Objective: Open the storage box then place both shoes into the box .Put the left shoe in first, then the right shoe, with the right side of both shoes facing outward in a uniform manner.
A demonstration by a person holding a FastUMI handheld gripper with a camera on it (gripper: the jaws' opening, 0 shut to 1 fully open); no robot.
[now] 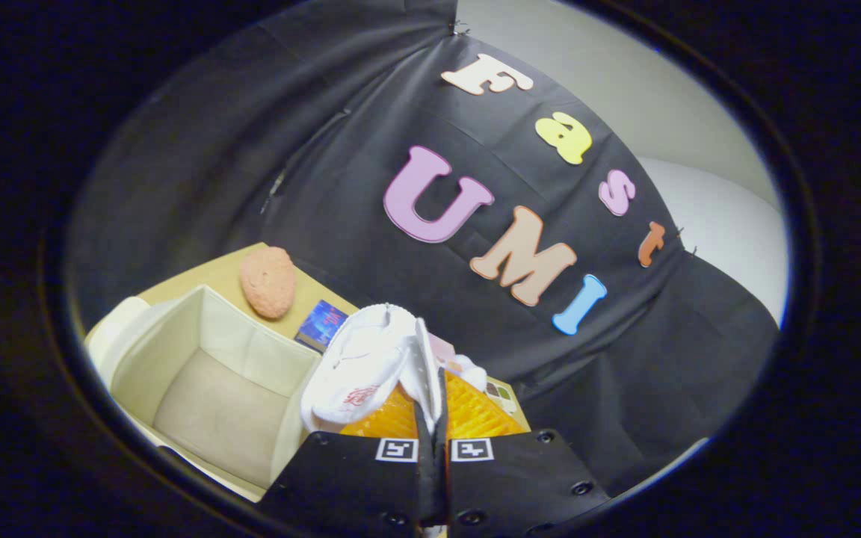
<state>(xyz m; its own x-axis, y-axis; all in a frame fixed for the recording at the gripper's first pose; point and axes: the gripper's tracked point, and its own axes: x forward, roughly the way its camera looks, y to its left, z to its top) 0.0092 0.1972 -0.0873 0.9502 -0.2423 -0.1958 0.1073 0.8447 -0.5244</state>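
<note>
— What have your tongs got hold of?

— My gripper is clenched on the white shoe. Both fingers are drawn almost together, with a thin flap of the shoe's edge pinched between them. The shoe hangs up off the bench, lifted, with its orange-yellow ribbed sole facing back toward me and a small red mark on its white upper.

— And the storage box?

— The storage box is open, a cream fabric box with its inside showing down to the floor of it. It sits on the bench just beside the shoe, on my left as I look along the fingers. The shoe is above the box's near right wall, not inside it.

— Anything else on the bench?

— Behind the box, toward the far edge of the bench, lies a pinkish, rough-looking lump; I cannot tell what it is. Near it, by the box's far corner, is a small blue card or packet. Past the shoe, a bit more white peeks out; I cannot tell whether that is the second shoe. Beside that, at the bench edge, a small pale tile with dark squares.

— Is the shoe touching the box?

— I cannot tell.
</note>
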